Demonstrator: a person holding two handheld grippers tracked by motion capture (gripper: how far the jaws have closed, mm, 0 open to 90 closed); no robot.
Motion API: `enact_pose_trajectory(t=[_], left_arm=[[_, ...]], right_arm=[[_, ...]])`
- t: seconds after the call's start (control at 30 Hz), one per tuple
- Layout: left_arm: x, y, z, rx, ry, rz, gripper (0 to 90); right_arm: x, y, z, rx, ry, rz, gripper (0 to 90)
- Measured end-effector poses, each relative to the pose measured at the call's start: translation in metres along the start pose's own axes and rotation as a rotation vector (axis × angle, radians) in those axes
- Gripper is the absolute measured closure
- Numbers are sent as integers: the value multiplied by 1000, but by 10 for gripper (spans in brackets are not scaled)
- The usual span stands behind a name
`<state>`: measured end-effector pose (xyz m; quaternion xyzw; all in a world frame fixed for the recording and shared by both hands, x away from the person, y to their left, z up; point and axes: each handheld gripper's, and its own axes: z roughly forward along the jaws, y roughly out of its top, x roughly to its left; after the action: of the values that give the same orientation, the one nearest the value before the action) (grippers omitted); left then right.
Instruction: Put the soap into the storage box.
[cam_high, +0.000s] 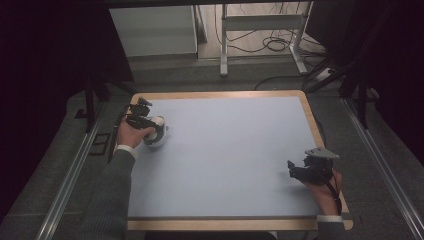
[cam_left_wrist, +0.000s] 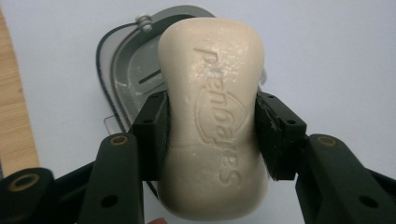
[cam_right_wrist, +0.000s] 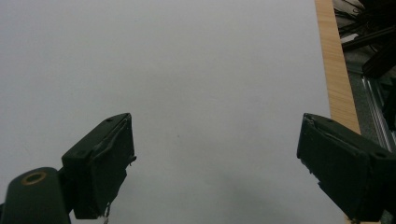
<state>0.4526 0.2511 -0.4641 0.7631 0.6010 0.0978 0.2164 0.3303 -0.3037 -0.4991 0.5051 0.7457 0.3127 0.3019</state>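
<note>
1. Near right: right gripper sits low over the table close to the near right corner, held by the right hand. Grey plate on top.
2. Right gripper view: jaws spread wide, nothing between them, just bare pale blue mat below; wooden table edge runs along the right side. High view can't resolve the jaw gap, this one can.
3. Near left: grey sleeve runs up from the bottom edge to the left hand.
4. Far left: left gripper is near the far left corner of the table. High view shows a whitish lump at the jaws, no detail.
5. Left gripper view settles it: jaws clamped on a cream soap bar, pads pressing both long sides at mid-length, embossed lettering facing the camera.
6. Under and beyond the soap: grey soap dish on the mat, dark rim, slot in the base. Can't tell whether soap touches dish.
</note>
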Motion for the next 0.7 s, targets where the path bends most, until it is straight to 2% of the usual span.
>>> enact_pose_trajectory(t=[0.1,0.13,0.2,0.4,0.47,0.5,0.53,0.57,0.6,0.63,0.7], left_arm=[[-1,-1,2,-3,-1,-3,466],[-2,-1,-1,-38,-37,-12,438],[-6,-1,-6,-60,-51,-9,403],[-17,-3,-18,-90,-96,34,342],[-26,-8,-24,-111,-115,69,323],[-26,-8,-24,-111,-115,69,317],[-31,-13,-27,-122,-132,96,312],[-31,-13,-27,-122,-132,96,305],[-38,-18,-27,-132,-141,128,302],[-38,-18,-27,-132,-141,128,298],[-44,-23,-27,-145,-156,159,297]], right_arm=[[0,0,0,1,0,-1,111],[0,0,1,1,-1,-7,111],[1,-1,1,2,-1,-11,111],[2,-1,1,5,-1,-11,111],[2,-1,0,2,0,-11,111],[2,-1,0,2,0,-11,111],[1,-1,-1,0,0,-11,111],[1,-2,-1,2,-1,-6,111],[0,-2,-2,-3,7,-3,111],[0,-2,-2,-3,7,-3,111],[-1,-2,-3,-6,18,13,111]])
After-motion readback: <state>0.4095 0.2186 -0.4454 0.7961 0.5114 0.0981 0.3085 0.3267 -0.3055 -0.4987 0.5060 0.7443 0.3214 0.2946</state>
